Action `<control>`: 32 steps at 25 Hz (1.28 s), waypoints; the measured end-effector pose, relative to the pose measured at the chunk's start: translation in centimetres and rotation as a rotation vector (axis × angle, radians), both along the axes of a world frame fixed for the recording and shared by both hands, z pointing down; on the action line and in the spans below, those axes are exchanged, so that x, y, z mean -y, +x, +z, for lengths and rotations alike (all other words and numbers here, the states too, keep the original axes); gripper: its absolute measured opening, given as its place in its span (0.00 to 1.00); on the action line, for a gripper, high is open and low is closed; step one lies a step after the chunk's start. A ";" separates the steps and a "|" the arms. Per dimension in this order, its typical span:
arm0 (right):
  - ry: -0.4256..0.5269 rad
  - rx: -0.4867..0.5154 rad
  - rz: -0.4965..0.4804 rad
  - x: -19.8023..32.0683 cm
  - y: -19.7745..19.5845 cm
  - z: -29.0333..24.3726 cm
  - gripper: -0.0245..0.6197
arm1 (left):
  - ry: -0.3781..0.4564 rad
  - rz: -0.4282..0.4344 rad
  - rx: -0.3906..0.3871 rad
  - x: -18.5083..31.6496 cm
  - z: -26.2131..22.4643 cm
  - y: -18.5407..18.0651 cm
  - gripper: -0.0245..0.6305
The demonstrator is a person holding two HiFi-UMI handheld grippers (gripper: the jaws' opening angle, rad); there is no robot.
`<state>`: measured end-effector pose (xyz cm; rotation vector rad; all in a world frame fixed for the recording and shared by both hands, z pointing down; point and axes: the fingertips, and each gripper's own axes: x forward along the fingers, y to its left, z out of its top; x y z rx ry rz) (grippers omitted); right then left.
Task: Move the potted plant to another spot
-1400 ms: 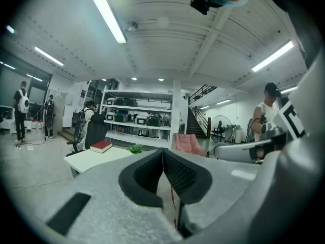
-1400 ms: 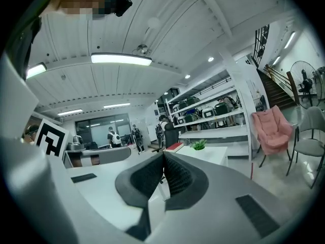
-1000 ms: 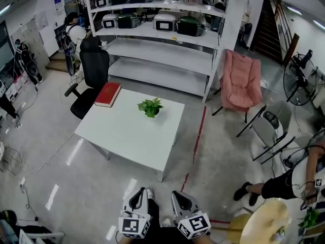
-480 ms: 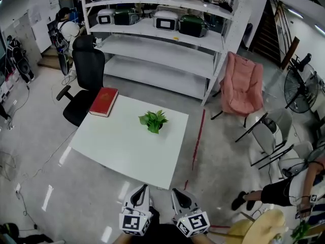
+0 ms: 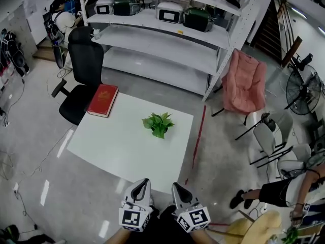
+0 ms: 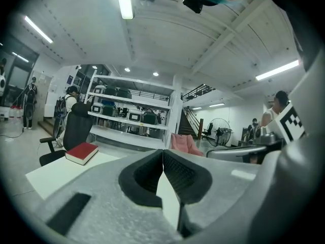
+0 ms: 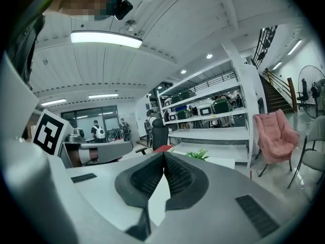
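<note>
Left tool (image 5: 144, 183): I hold it low in the head view, by the near edge of the white desk (image 5: 101, 151). In the left gripper view its two jaws are pressed together, pad against pad. Nothing sits between them.

Right tool (image 5: 176, 186): I hold it just beside the left tool, at about the same level. Both marker cubes face the head camera. In the right gripper view its jaws are likewise pressed together and carry nothing.

Potted plant (image 5: 159, 124): it stands upright on the desk, in the far right part of the top. Its green leaves spread over the pot, so the pot itself is hard to make out. The plant is well apart from both tools, and neither tool touches it. In the right gripper view it appears just past the jaw tips, slightly to their right.

Red book (image 5: 103, 100): it lies flat at the far left corner of the desk, well apart from the plant.

Surroundings: a black office chair (image 5: 81, 78) stands just beyond the book's corner of the desk. A white shelving unit (image 5: 167, 60) with cases on its upper shelves runs behind the desk. A pink chair (image 5: 245, 83) stands to the right of the shelving. A red floor line (image 5: 197, 141) runs along the right side of the desk.
</note>
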<state>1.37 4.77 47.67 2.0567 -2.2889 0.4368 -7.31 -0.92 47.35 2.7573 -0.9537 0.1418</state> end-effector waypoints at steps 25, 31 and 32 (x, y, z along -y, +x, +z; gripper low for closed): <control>-0.080 -0.101 -0.323 13.9 10.6 3.6 0.06 | -0.066 -0.207 -0.013 10.0 1.1 9.1 0.06; -0.153 -0.161 -0.437 16.3 11.8 6.5 0.06 | -0.075 -0.244 -0.006 11.6 2.0 10.4 0.06; -0.163 -0.180 -0.455 16.6 11.9 6.9 0.06 | -0.075 -0.251 -0.005 11.8 2.2 10.5 0.06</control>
